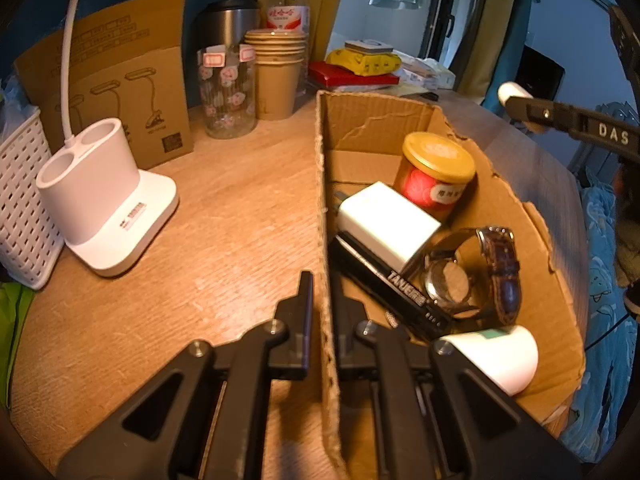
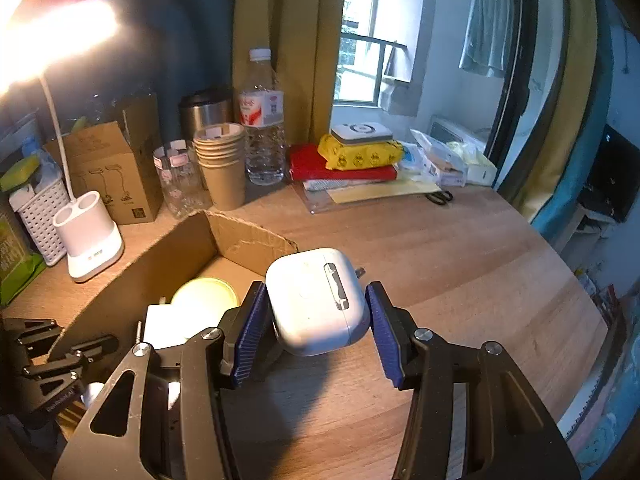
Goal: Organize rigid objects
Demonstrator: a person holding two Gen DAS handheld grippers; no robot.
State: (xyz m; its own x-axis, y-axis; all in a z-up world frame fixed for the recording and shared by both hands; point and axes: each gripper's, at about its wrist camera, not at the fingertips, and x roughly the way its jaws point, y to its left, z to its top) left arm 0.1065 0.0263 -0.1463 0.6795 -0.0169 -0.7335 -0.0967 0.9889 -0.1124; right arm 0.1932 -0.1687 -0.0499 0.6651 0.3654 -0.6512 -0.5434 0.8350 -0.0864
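Note:
An open cardboard box (image 1: pixel 400 120) lies on the wooden desk. It holds a yellow-lidded jar (image 1: pixel 438 168), a white charger (image 1: pixel 386 220), a black bar (image 1: pixel 396 292), a wristwatch (image 1: pixel 452 280) and a white tube (image 1: pixel 500 356). My left gripper (image 1: pixel 324 304) is shut on the box's left wall, one finger on each side. My right gripper (image 2: pixel 316 320) is shut on a white earbuds case (image 2: pixel 316 300) between its blue pads (image 2: pixel 252 332), held above the desk just right of the box (image 2: pixel 172 256). The left wrist view shows this case (image 1: pixel 514 92) at the far right.
At the back left stand a white lamp base (image 1: pixel 100 200), a white basket (image 1: pixel 20 200), a lamp carton (image 1: pixel 132 80), a glass jar (image 1: pixel 226 92), paper cups (image 1: pixel 278 72), a steel tumbler (image 1: pixel 232 20) and a water bottle (image 1: pixel 288 4). Books, a yellow pack (image 2: pixel 360 154) and scissors (image 2: pixel 440 197) lie behind.

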